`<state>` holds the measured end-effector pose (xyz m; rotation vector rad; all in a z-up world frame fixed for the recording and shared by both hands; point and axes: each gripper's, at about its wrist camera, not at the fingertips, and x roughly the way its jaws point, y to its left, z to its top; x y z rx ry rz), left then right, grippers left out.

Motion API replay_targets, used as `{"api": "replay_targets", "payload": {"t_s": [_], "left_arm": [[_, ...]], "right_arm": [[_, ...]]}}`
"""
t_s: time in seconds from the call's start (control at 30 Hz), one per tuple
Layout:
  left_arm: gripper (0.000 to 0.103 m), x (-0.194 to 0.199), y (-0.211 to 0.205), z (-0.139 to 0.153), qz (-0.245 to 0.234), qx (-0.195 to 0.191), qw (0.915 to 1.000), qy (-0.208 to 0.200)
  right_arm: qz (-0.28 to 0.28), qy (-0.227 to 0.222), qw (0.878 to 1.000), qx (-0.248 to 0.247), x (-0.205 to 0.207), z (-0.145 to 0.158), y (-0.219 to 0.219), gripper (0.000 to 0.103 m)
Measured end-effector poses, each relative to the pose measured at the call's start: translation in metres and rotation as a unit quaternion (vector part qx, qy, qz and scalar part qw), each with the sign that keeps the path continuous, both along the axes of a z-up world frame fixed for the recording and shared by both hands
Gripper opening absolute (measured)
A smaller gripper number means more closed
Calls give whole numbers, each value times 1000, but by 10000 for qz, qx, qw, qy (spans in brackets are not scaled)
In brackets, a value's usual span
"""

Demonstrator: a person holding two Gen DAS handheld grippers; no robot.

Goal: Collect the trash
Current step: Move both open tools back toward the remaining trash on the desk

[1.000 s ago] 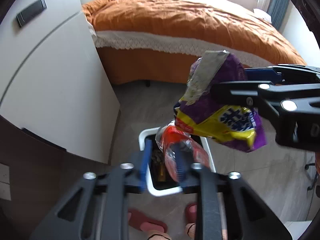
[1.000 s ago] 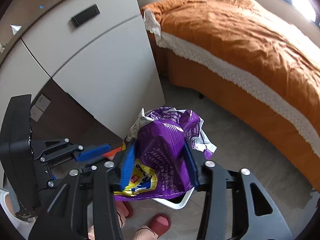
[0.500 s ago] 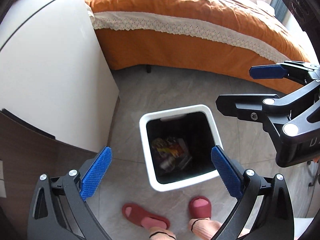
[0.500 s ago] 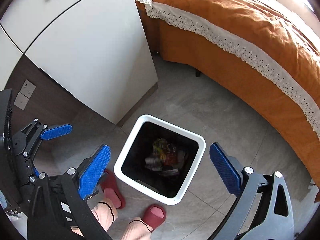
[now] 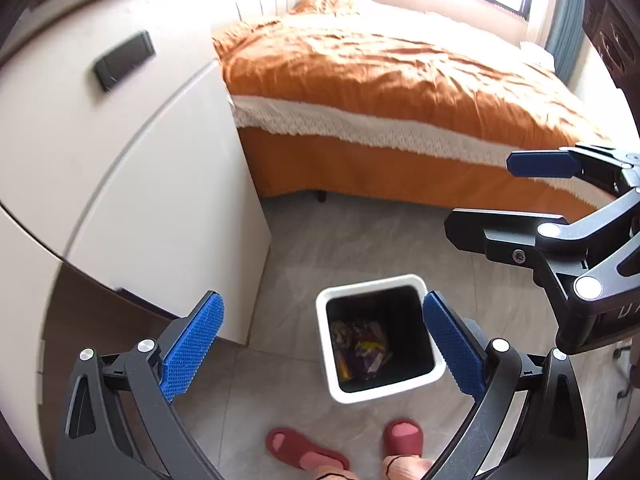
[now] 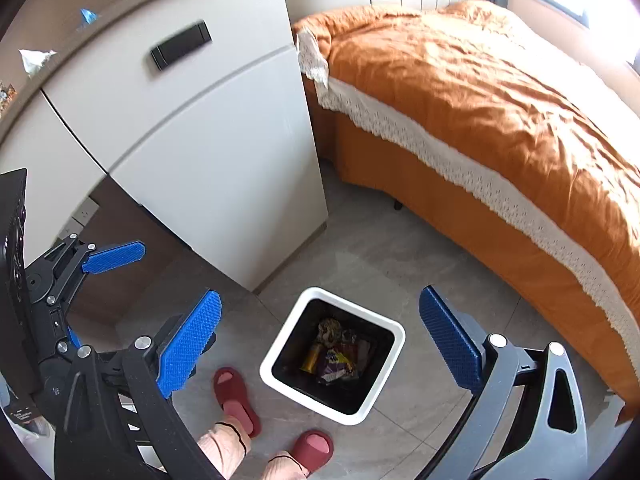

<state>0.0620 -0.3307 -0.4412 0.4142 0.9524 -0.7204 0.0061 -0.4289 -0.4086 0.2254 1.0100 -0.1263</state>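
Both wrist cameras look steeply down from well above the white square trash bin (image 5: pixel 380 336), which stands on the grey tile floor. The left wrist view has the bin just right of centre between its own blue fingers (image 5: pixel 192 346); the right wrist view sees the bin (image 6: pixel 332 354) from the other side, rotated. Both share the bin, the orange bed (image 5: pixel 400 80) beyond it, the white cabinet (image 6: pixel 208 128) to the left of it and the red slippers (image 6: pixel 236 400) nearest the cameras.

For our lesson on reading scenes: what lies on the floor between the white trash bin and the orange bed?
Nothing: in the right wrist view, only bare grey floor tiles separate the trash bin from the bed.
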Motion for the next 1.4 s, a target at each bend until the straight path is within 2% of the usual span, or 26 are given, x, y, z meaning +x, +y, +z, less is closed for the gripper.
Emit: {"api": "replay_targets", "payload": {"t_s": [0.47,0.57,0.77,0.93,1.1,1.3,1.4], "left_arm": [[98,15,50,135,492,-697,9947,-578],[98,22,64,159,547,-720,9931,-751],[98,47,108,201,983,-828,9861,-1057],[98,72,158,232,1434,-793,9764,-1404],[98,101,219,259,1956,-697,9620,-1773],[98,141,296,275,2542,-539,9432,-2071],[98,168,328,270,2756,-425,9376,-2080]], "right_arm": [[171,-890,9952,-363,17,123,32,99],[318,-1102,9926,-387,28,147,44,99],[793,-1498,9845,-454,62,189,82,99],[1263,-1825,9739,-476,98,220,123,99],[1799,-2051,9608,-500,138,243,171,99],[2374,-2272,9430,-524,183,255,233,99],[2556,-2300,9375,-533,203,255,259,99]]}}
